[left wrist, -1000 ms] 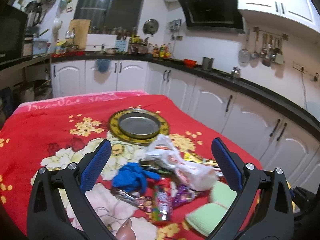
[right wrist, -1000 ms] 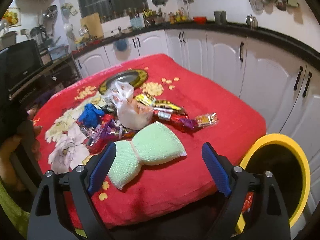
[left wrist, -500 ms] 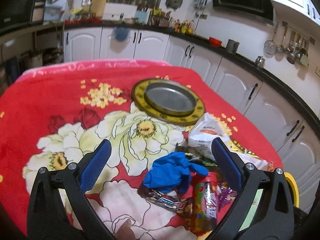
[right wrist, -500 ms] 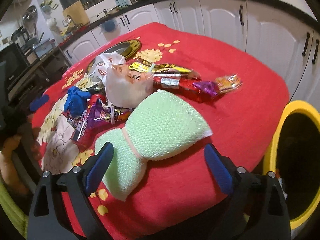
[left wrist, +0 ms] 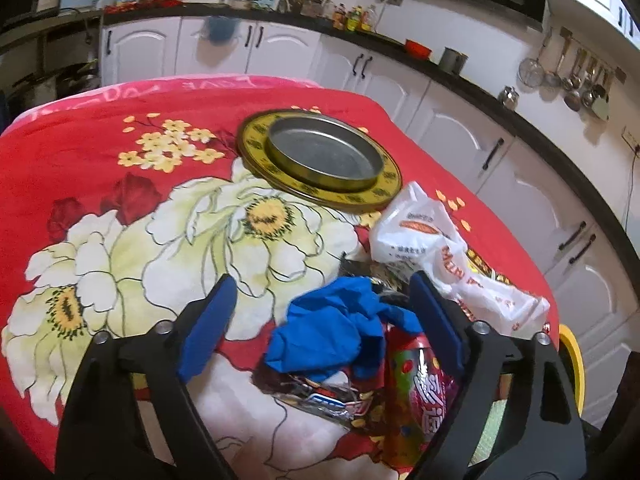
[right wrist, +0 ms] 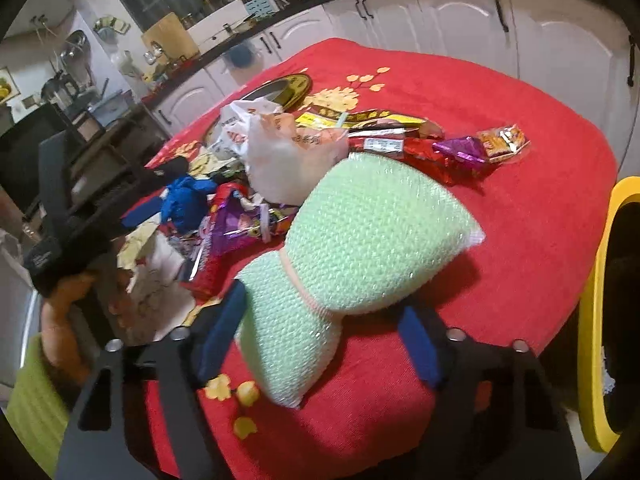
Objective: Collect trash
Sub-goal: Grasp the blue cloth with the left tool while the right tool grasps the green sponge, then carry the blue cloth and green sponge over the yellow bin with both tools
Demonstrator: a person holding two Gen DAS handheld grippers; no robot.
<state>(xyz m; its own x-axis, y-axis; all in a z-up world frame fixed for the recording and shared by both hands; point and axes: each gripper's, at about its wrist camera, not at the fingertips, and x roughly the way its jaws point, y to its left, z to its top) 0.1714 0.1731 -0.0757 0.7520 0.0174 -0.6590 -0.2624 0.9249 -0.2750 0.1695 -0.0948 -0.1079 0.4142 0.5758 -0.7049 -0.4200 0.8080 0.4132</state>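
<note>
Trash lies heaped on a red flowered cloth [left wrist: 100, 152]. A crumpled blue glove [left wrist: 332, 332] sits on snack wrappers [left wrist: 412, 392], and my left gripper [left wrist: 322, 282] straddles it. Its jaws are closing: the right pad is at the glove's edge, the left pad stands apart from it. In the right wrist view a pale green mesh scourer [right wrist: 372, 232], tied in the middle like a bow, lies at the table's near edge. My right gripper [right wrist: 322, 300] is closing around its near lobe; the right pad is still clear of it. The glove [right wrist: 188, 200] shows here too.
A white plastic bag [left wrist: 424, 240] and a round tin with a yellow rim [left wrist: 320, 156] lie beyond the glove. More wrappers [right wrist: 400, 140] spread behind the scourer. A yellow-rimmed bin [right wrist: 596, 320] stands off the table's right edge. White kitchen cabinets [left wrist: 460, 140] ring the table.
Both grippers have dropped closer to the table and their jaws have narrowed. The left one came forward over the blue glove; the right one came down around the green scourer's near lobe.
</note>
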